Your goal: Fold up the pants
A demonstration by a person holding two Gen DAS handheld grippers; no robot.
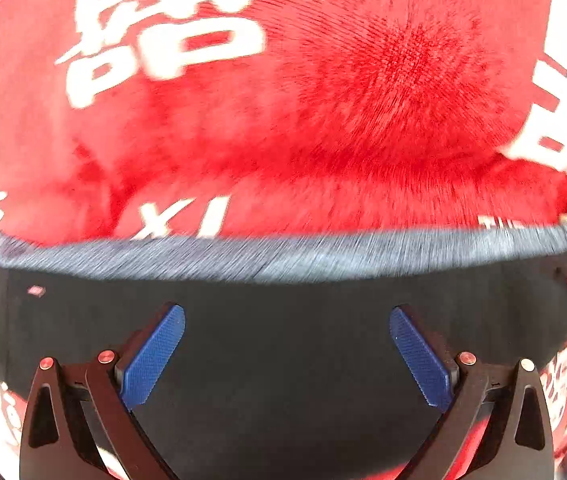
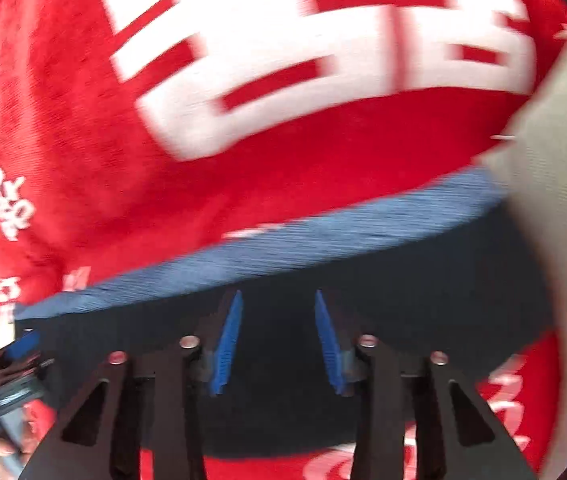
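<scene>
Pants (image 1: 283, 340) black, grey waistband; red cloth (image 1: 323, 120) reads "XL".

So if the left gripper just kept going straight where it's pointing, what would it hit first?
Most likely the dark pants: the left gripper points steeply down with its jaws wide apart over that fabric, below the grey-blue band. How far above it sits is unclear.

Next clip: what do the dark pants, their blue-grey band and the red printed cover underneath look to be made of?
Dark pants: matte navy-black woven or knit cloth, no sheen; blur hides the weave.
Blue-grey band: heathered, ribbed-looking knit, probably an elastic waistband.
Red cover: soft, napped fabric, likely fleece or plush, judging by its fuzzy fibre streaks; the white characters look printed or dyed in.
</scene>
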